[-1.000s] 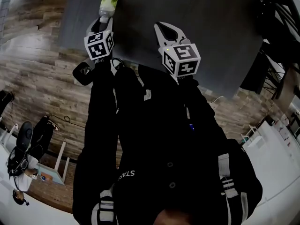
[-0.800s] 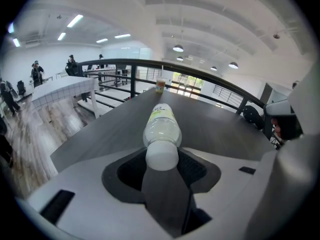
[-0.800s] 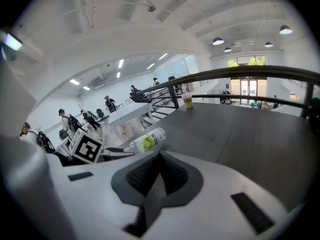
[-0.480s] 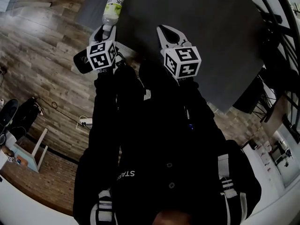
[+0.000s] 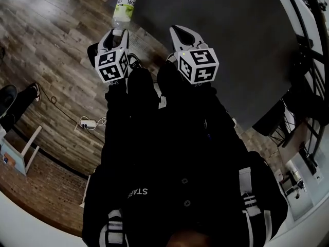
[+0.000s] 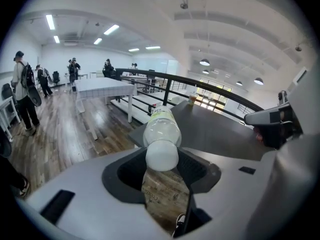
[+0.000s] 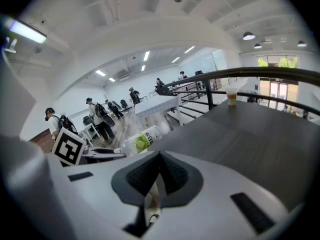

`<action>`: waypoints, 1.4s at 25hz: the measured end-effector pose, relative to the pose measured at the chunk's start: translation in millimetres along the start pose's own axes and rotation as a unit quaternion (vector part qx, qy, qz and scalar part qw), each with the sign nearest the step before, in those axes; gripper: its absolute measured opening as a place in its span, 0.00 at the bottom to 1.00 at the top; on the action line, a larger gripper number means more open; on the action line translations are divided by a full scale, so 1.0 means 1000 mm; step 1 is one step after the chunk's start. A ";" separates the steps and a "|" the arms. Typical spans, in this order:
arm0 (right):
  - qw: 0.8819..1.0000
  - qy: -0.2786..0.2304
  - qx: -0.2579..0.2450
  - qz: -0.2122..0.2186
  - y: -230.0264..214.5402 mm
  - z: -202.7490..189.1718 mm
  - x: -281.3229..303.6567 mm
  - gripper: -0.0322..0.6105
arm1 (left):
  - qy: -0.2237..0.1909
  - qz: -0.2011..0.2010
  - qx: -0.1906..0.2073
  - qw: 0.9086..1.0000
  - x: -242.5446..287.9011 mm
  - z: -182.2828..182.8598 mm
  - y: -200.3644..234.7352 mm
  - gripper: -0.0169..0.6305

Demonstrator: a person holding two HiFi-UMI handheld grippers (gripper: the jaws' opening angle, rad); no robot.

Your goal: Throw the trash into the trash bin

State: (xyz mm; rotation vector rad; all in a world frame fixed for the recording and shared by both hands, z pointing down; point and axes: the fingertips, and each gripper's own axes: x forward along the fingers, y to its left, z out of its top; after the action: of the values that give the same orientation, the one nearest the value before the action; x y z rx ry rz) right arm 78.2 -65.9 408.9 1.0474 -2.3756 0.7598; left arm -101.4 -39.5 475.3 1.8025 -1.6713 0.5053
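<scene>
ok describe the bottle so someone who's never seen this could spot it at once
Find the big dark table at the top of the head view; the left gripper is at its left edge. The bottle sticks out from that gripper's jaws, clamped at the cap end. It is clear plastic with a green and white label, while the right gripper beside it is shut and empty.

Head view looks steeply down — gripper views share the bottle (image 6: 161,129).

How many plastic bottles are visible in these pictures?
1. The plastic bottle is held by its cap end in the left gripper, near the dark table. No other shows; more may be hidden.
</scene>
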 end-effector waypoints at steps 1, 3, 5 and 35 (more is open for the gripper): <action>1.000 0.002 -0.001 0.004 0.008 -0.001 0.005 0.07 | -0.001 0.005 -0.005 1.000 -0.006 -0.003 0.009 0.32; 1.000 0.010 -0.006 0.015 0.028 -0.004 0.016 0.07 | -0.001 0.016 -0.016 1.000 -0.020 -0.010 0.029 0.32; 0.999 0.021 -0.017 0.030 0.052 -0.006 0.029 0.07 | -0.002 0.031 -0.031 0.999 -0.035 -0.018 0.052 0.32; 0.960 0.188 -0.132 0.162 0.286 -0.142 0.233 0.07 | 0.112 0.126 -0.228 0.959 -0.072 -0.273 0.290 0.32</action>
State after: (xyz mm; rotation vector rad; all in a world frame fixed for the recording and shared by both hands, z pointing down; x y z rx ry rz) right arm -262.2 62.0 563.9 0.3681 -2.2509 0.6553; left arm -359.1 194.8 681.2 1.1675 -1.6979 0.3742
